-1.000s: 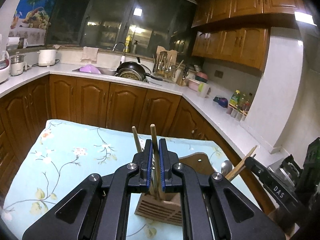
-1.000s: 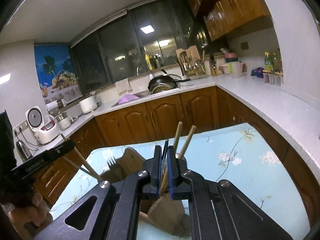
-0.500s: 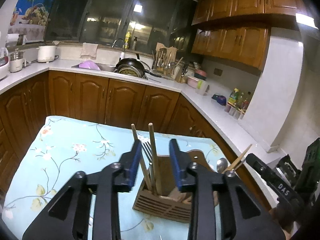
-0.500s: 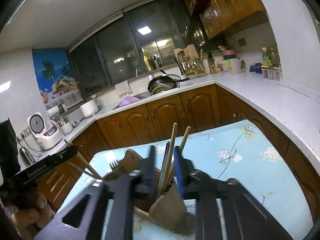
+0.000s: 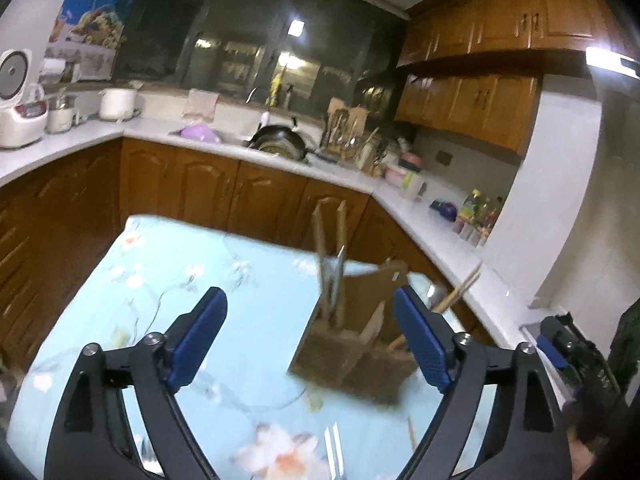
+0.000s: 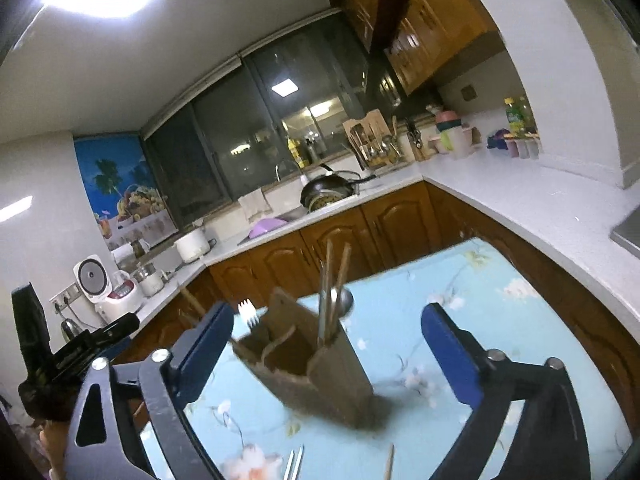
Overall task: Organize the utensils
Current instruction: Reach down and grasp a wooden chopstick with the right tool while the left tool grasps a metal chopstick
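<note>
Both tongs are wide open and hold nothing: the left gripper [image 5: 308,344] and the right gripper [image 6: 326,354]. The wooden utensil holder [image 6: 316,354] stands upright on the floral tablecloth [image 5: 168,288], near the table's right edge, with chopsticks [image 5: 330,240] and a fork [image 6: 248,314] inside.

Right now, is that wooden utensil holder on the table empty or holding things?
Holding things: chopsticks, a spoon and a fork stand in the wooden utensil holder.
</note>
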`<action>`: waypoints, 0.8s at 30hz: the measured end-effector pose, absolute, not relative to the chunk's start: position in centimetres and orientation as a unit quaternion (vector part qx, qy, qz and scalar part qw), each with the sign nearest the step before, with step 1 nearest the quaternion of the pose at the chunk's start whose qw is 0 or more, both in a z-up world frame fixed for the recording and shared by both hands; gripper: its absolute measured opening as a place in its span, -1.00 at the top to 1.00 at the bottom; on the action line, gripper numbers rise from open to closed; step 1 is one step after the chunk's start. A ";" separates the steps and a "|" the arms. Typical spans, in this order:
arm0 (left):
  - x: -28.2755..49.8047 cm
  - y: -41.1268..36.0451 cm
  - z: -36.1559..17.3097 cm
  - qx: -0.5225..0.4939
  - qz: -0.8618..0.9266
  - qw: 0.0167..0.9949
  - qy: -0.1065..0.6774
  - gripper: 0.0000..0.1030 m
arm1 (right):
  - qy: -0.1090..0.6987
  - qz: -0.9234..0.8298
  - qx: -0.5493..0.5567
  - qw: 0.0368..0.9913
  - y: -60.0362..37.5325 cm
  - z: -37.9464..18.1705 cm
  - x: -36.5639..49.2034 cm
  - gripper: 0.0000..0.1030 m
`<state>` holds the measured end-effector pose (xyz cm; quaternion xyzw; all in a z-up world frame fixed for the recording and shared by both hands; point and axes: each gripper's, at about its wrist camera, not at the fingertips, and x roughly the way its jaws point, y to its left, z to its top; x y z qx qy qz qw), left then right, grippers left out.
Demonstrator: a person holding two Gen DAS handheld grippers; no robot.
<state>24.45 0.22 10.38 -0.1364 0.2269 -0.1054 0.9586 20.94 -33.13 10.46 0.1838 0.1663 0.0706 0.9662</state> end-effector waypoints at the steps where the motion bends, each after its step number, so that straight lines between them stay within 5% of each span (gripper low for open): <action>1: 24.1 0.4 9.9 -0.138 -0.104 0.957 0.233 -0.71 | 0.171 0.068 0.182 0.966 -33.2 10.2 20.6 -0.89; 24: 17.1 -0.8 -1.3 -0.116 -0.093 0.914 0.378 -0.71 | 0.293 0.044 0.141 0.945 -31.0 0.3 11.8 -0.92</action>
